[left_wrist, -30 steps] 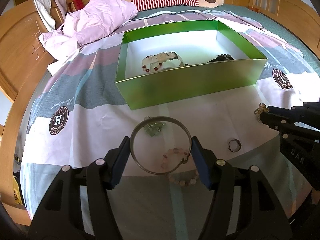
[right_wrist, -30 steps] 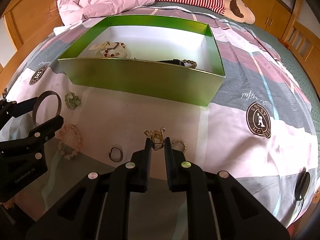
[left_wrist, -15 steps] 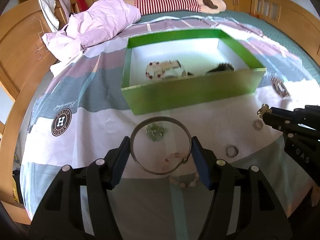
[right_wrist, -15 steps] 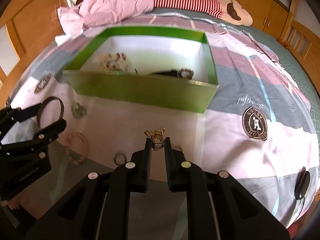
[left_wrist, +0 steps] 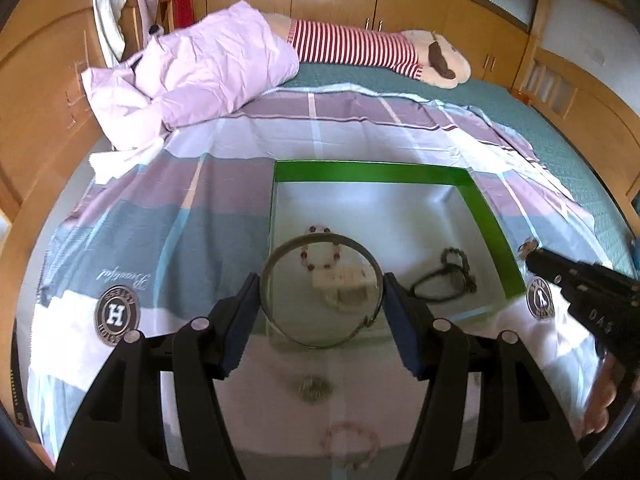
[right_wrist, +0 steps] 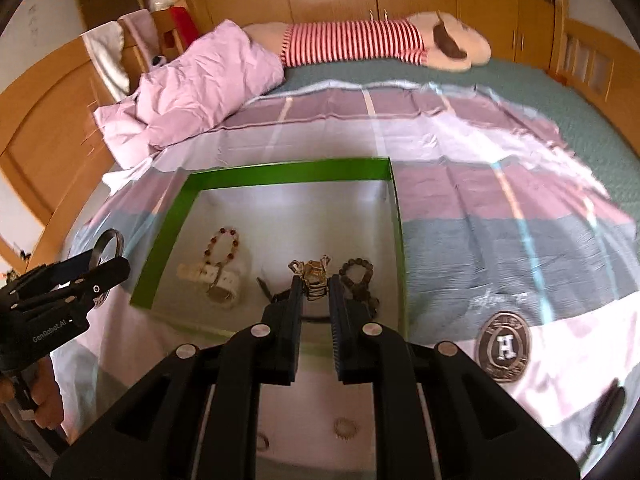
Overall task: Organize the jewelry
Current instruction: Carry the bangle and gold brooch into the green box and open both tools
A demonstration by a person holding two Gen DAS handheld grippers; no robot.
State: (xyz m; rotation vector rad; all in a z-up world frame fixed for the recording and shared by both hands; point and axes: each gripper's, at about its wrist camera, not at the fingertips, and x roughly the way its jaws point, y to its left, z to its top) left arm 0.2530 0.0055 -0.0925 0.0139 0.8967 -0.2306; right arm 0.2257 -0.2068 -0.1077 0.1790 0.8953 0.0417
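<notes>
Left tool [left_wrist: 320, 292]: clenched across a metal bangle [left_wrist: 320, 336], one blue pad on each side of the hoop; the bangle hangs over the near left part of the green box [left_wrist: 372, 170].
Right tool [right_wrist: 314, 292]: closed narrow on a small gold charm [right_wrist: 314, 274], which sticks out past the tips, above the box floor near its right wall.
Bangle handling: a judgement: stiff, light, smooth wire; it can slip or swing between the pads. Holding it across its widest span, as here, looks steadiest.
Charm handling: likely light, knobbly and delicate; pinch it at the body, not at the thin loops.
Box contents, left view: a red-and-pale bead bracelet [left_wrist: 320, 248] at 12 o'clock from the bangle, a cream watch [left_wrist: 344, 284] seen through the hoop, dark beads [left_wrist: 452, 268] at 3 o'clock.
Outside the box: on the bed [right_wrist: 500, 208] at 6 o'clock, a blurred greenish piece [left_wrist: 314, 388] and a pink bead bracelet [left_wrist: 352, 444]; in the right view, a small beaded ring [right_wrist: 345, 427].
Next step: probably lowering and letting go, since both pieces are already over the box.
</notes>
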